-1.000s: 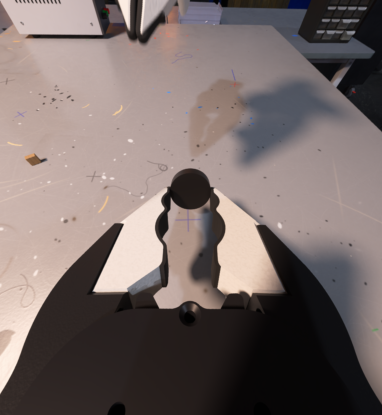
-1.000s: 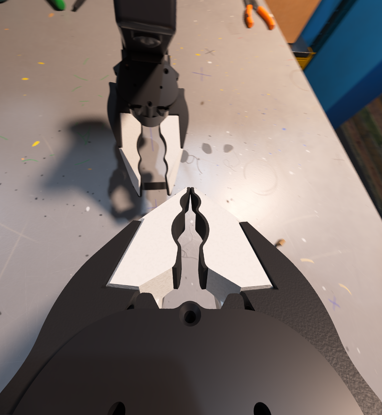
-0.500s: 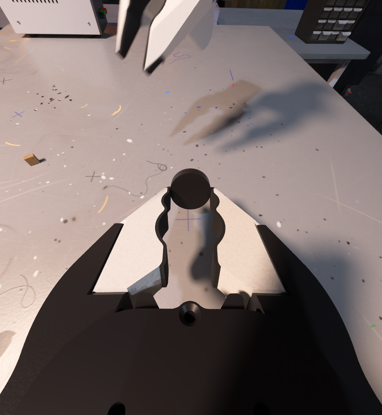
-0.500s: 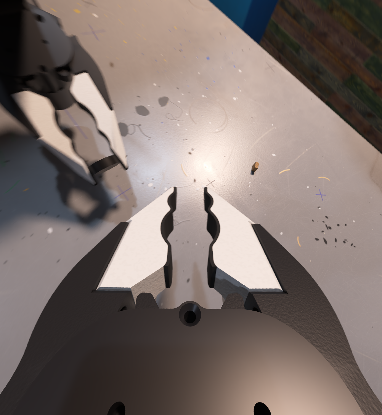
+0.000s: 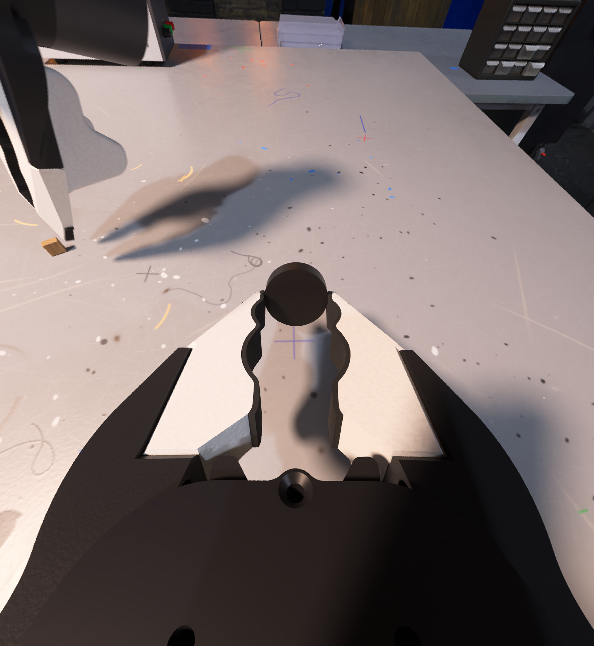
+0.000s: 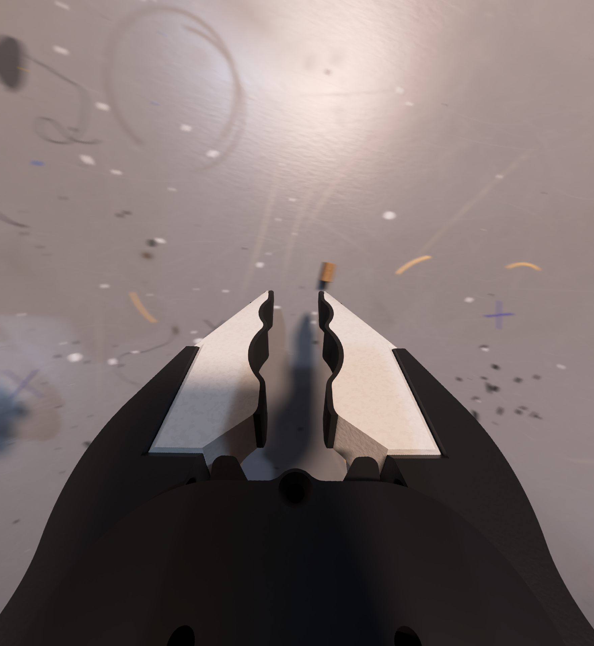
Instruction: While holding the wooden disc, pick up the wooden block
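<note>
My left gripper [image 5: 295, 295] is shut on a dark wooden disc [image 5: 295, 293] and holds it at its fingertips above the table. A small light wooden block [image 5: 53, 246] lies on the table at the far left of the left wrist view. My right gripper [image 6: 295, 295] is open and empty; it also shows in the left wrist view [image 5: 65, 233], pointing down with its tips just right of and above the block. In the right wrist view the block [image 6: 327, 272] lies just beyond and slightly right of the right fingertip.
The grey speckled table [image 5: 428, 244] spreads wide around the block. A white box [image 5: 155, 38], a stack of white trays [image 5: 309, 33] and a dark drawer cabinet [image 5: 519, 38] stand at the far edge. The table's right edge [image 5: 568, 195] drops to the floor.
My right gripper has opened, swung away from the left gripper and come down close to the wooden block. The left gripper has kept still with the disc.
</note>
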